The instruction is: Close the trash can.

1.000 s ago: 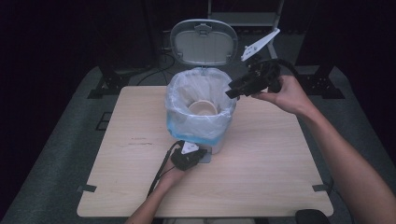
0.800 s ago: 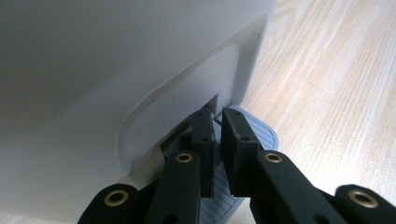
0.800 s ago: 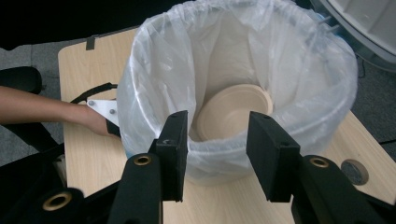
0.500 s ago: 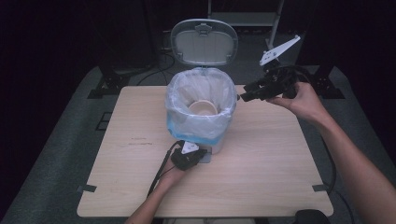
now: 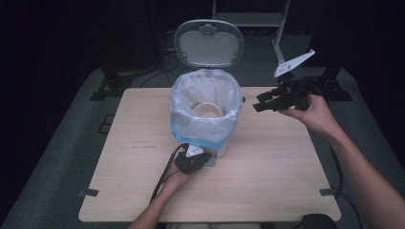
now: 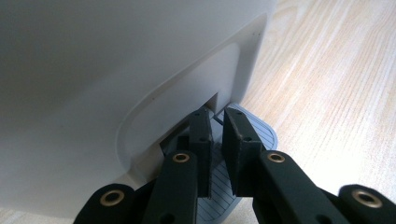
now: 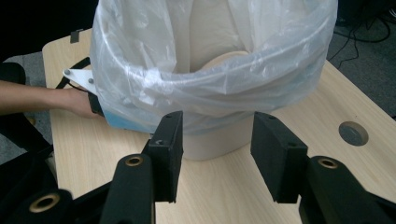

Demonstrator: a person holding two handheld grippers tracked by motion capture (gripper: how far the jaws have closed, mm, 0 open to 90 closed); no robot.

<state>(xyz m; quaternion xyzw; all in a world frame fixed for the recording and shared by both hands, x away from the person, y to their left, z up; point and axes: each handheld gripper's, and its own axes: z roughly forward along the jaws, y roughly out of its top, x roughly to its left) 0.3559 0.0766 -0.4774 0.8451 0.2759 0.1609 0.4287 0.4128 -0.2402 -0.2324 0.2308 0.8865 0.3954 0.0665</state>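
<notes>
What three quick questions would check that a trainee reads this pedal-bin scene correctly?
1. True or false: the lid of the bin stands open.
2. Pick one: the left gripper, its fingers together, is down on which part? A. the pedal B. the plastic liner C. the table edge
3. In a word: what is between the fingers of the right gripper?

Key
1. True.
2. A.
3. Nothing; its fingers have just been opening, off to the side of the bin, with no thing between them.
</notes>
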